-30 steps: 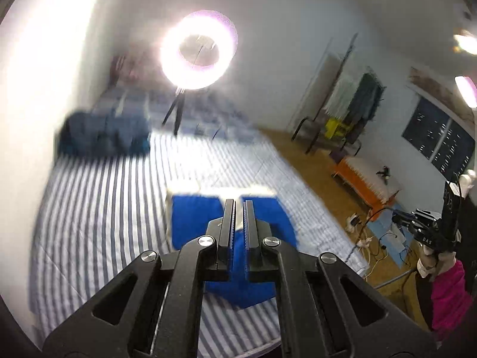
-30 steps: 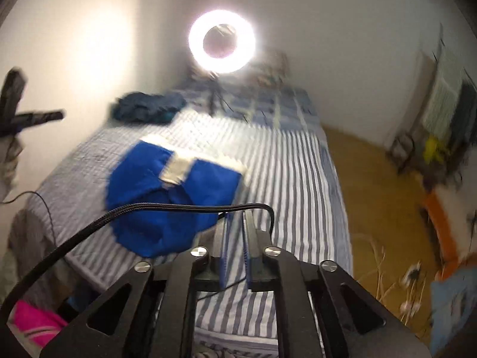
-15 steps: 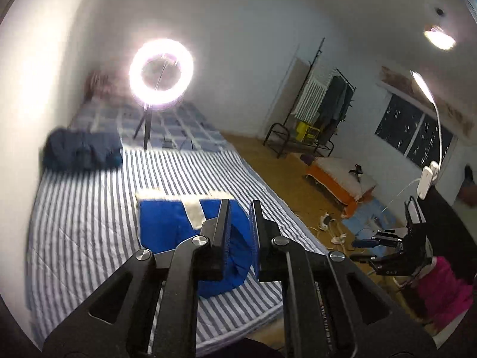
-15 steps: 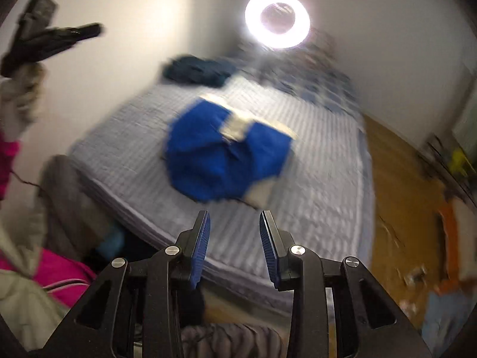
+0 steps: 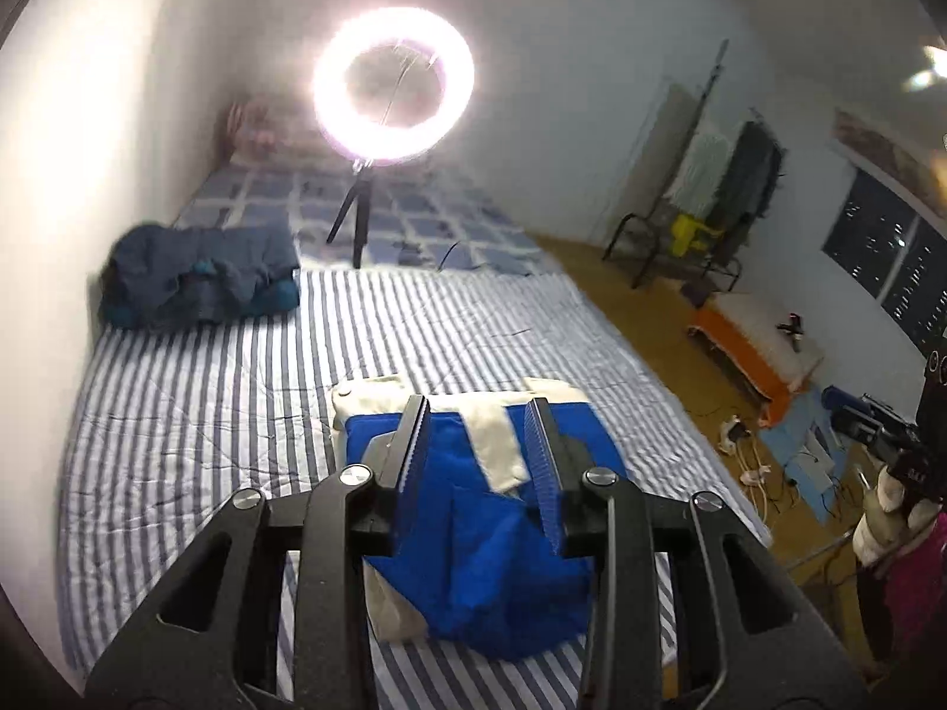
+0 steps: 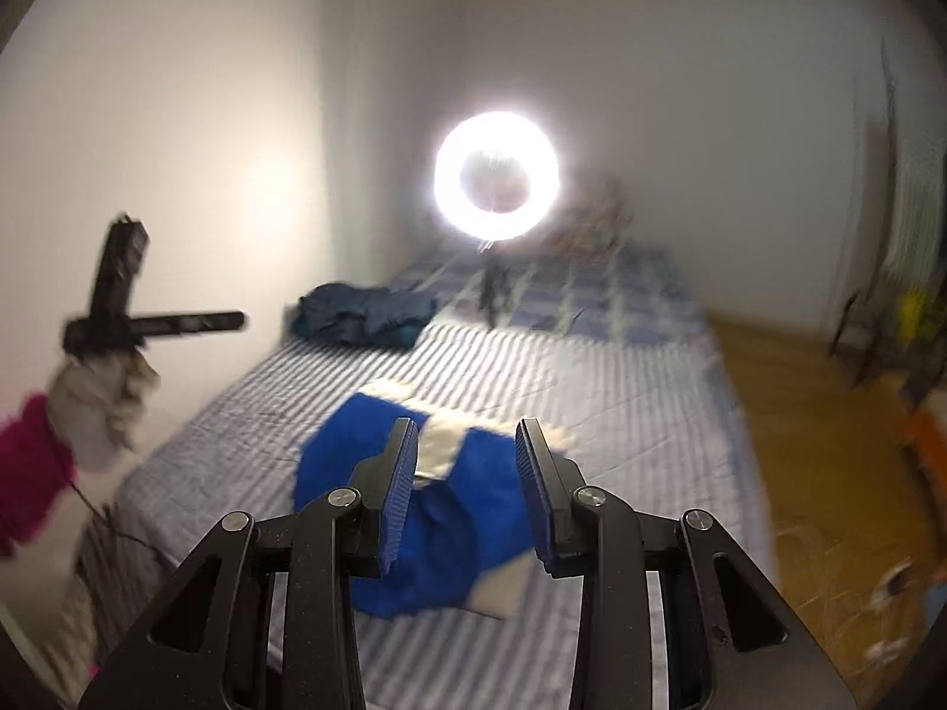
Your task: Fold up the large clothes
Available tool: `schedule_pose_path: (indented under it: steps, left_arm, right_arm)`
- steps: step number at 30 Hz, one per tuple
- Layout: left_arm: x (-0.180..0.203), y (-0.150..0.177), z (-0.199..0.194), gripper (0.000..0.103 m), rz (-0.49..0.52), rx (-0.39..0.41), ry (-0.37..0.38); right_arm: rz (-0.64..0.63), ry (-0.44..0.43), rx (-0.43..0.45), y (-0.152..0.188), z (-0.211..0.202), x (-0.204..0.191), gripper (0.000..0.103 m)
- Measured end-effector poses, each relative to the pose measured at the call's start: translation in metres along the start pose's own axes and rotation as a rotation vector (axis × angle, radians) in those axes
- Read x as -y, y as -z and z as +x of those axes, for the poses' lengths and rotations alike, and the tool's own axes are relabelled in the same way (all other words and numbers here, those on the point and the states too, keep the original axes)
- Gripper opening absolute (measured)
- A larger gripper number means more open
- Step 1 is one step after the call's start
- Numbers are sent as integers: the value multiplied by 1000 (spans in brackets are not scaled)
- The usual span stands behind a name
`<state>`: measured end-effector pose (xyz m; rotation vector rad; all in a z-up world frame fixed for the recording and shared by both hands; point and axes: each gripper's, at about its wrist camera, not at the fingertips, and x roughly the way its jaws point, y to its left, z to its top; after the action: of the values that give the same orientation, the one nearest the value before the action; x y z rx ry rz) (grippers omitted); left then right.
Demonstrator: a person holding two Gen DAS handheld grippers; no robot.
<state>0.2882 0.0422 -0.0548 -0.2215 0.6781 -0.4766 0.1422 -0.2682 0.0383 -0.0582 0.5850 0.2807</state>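
Both the left gripper point(image 5: 480, 461) and the right gripper point(image 6: 467, 485) hang open and empty above the blue jacket point(image 5: 473, 538) on the bed point(image 5: 195, 414), whose puffy fold may spring open.

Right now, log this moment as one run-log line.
stage: blue garment folded on striped bed | left hand-held gripper: open, empty | right hand-held gripper: open, empty
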Motion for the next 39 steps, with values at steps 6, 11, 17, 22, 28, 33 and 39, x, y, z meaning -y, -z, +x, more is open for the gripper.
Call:
schedule_pose_path:
  steps: [6, 11, 17, 22, 28, 33, 39]
  left_arm:
    - [-17, -9, 91, 14, -9, -89, -31]
    - [-28, 3, 151, 14, 1, -144, -72]
    - [-58, 26, 206, 14, -37, -213, -137]
    - [-74, 52, 227, 13, 29, -217, -157]
    - [-73, 68, 237, 13, 74, -223, -161]
    - [-57, 52, 200, 13, 85, -183, -153]
    - [-9, 76, 141, 13, 142, -131, 1]
  right_arm:
    - [49, -38, -146, -9, 130, 20, 20]
    - [94, 1, -239, 11, 209, 47, 20]
    - [175, 1, -293, 27, 259, 77, 20]
    - [168, 20, -366, 52, 288, 89, 16]
    - [170, 28, -415, 79, 310, 88, 16]
    - [189, 16, -391, 59, 278, 90, 16]
    - [186, -156, -239, 47, 184, 79, 16]
